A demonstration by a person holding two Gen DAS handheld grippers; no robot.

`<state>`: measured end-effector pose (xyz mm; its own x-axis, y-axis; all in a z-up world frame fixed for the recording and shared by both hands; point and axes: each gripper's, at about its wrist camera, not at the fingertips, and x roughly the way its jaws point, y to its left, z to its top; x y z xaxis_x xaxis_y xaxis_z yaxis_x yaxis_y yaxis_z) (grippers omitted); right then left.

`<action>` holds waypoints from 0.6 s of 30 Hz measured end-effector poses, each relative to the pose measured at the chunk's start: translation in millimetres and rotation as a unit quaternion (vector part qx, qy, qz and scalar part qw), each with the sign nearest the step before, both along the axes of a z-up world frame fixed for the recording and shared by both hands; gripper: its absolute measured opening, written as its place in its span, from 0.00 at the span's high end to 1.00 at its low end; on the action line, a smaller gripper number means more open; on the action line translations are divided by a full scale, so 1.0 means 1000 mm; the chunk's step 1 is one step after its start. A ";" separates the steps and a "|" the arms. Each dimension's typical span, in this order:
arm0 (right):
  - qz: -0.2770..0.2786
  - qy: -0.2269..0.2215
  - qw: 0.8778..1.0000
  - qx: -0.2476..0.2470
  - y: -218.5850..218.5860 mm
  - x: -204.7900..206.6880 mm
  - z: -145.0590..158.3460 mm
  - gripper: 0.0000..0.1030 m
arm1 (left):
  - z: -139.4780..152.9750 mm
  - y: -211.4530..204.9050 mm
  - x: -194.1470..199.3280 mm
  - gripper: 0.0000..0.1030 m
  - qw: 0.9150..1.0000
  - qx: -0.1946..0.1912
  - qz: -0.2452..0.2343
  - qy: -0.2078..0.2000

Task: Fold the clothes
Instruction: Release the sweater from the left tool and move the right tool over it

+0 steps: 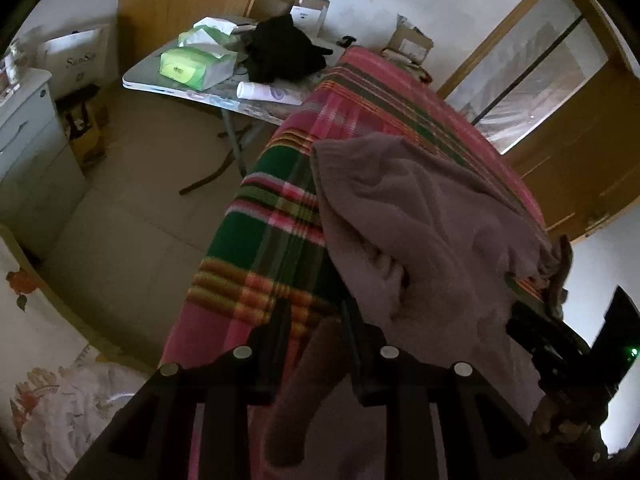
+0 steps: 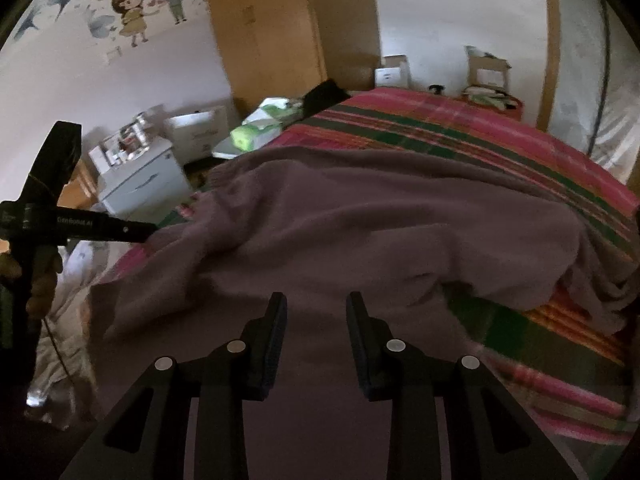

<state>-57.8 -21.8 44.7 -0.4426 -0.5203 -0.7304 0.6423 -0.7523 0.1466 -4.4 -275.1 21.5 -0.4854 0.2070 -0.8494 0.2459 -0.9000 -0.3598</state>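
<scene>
My left gripper [image 1: 316, 320] holds its fingers [image 1: 280, 332] narrowly apart, with a fold of the mauve garment [image 1: 420, 216] running between them; whether they pinch it, I cannot tell. My right gripper [image 2: 316, 312] hovers over the same garment [image 2: 360, 232], fingers [image 2: 276, 320] parted and holding nothing. The garment lies crumpled on the plaid bedspread [image 2: 460, 132]. At 11 o'clock in the left view, a counter [image 1: 140, 80] carries tissue packs [image 1: 196, 66].

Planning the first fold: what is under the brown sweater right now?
The brown sweater lies rumpled on the striped blanket, which shows around its far and right edges. The left gripper has a fold of it between its fingers. Anything beneath its middle is covered.
</scene>
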 end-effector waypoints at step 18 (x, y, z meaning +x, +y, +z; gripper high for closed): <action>0.221 -0.033 0.975 -0.010 -0.083 0.096 -0.026 0.68 | -0.010 -0.012 0.074 0.71 0.995 0.077 0.059 -0.005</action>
